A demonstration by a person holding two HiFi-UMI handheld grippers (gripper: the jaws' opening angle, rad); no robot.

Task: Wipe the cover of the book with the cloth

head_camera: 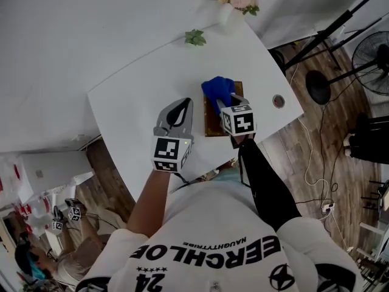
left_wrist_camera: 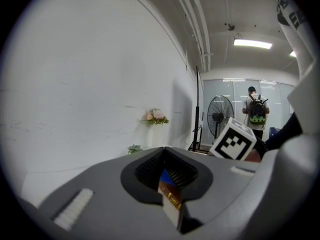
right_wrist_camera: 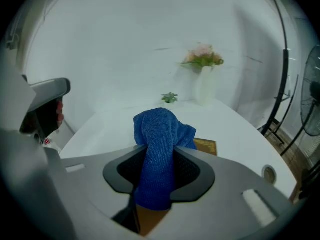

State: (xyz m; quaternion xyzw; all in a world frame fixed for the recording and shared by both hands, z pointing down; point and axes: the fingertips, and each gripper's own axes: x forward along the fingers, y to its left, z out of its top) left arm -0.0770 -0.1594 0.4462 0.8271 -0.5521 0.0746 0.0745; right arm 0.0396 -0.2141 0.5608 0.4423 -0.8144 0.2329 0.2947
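Right gripper [right_wrist_camera: 155, 178]: I clamp the bunched blue microfibre cloth [right_wrist_camera: 160, 134] over the flat brown book [right_wrist_camera: 206, 145]
Left gripper [left_wrist_camera: 167, 180]: mine, nearly closed, empty

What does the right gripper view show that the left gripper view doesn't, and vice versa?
Only the right gripper view: the right gripper clamped on the blue woven cloth, and a small round disc on the white table. Only the left gripper view: a person wearing a backpack and a lit ceiling light panel. Both: the brown gold-printed book, a bit of that cloth, pink flowers in a white vase, a small green plant.
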